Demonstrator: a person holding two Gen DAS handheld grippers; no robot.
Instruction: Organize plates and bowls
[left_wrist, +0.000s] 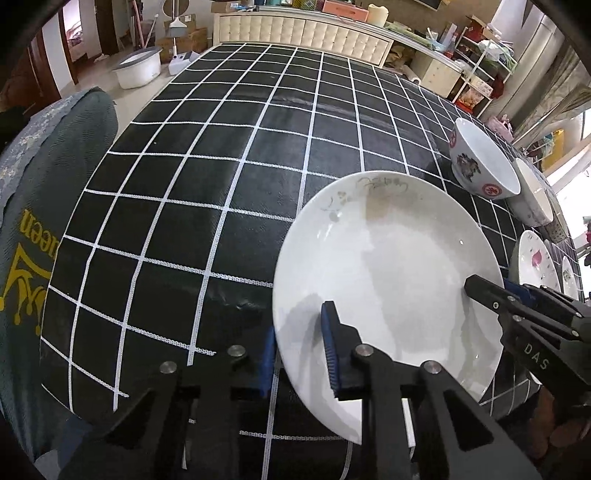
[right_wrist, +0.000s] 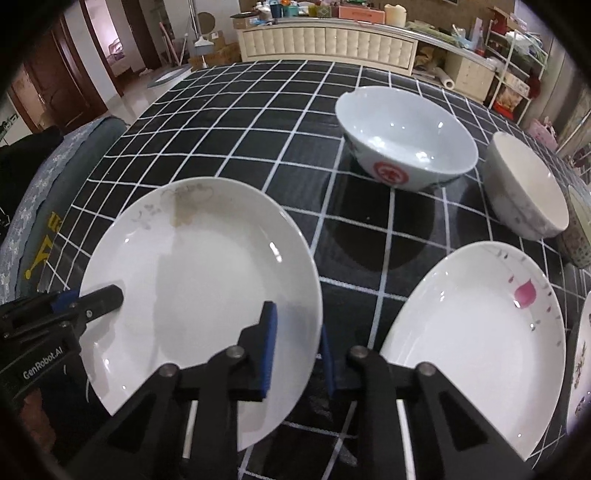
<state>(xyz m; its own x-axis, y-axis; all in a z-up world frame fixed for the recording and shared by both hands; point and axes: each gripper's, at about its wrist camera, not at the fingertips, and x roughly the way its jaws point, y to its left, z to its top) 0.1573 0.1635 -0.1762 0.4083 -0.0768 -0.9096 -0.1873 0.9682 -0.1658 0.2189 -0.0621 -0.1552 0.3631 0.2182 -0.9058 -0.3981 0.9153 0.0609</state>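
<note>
White plate (left_wrist: 388, 273): lies on the black checked tablecloth (left_wrist: 221, 166), at the near edge of the table, with a gripper on its rim at each side.
Left gripper (left_wrist: 299, 354): straddles the plate's left rim, one blue pad (left_wrist: 330, 347) on top of the plate and the other pad (left_wrist: 269, 363) below the rim's outer side; jaws drawn close and pinching the rim.
Right gripper (right_wrist: 297, 349): straddles the opposite rim the same way, inner blue pad (right_wrist: 269, 347) over the plate, outer pad (right_wrist: 327, 360) outside the edge; jaws drawn close and pinching the rim.
Plate's look: round, shallow, glossy white, with a faint grey scribbled motif and a brownish smear near its far rim.
Pink-flower plate (right_wrist: 476, 332): just beside the held plate on the right, apart from it, flat on the cloth.
Bowl with red medallions (right_wrist: 404, 136): upright, farther back, between the two plates in the right wrist view.
Plain white bowl (right_wrist: 524, 184): to the right of the medallion bowl, close beside it.
Room: a tufted cream cabinet (left_wrist: 303, 33) stands beyond the table's far end.
</note>
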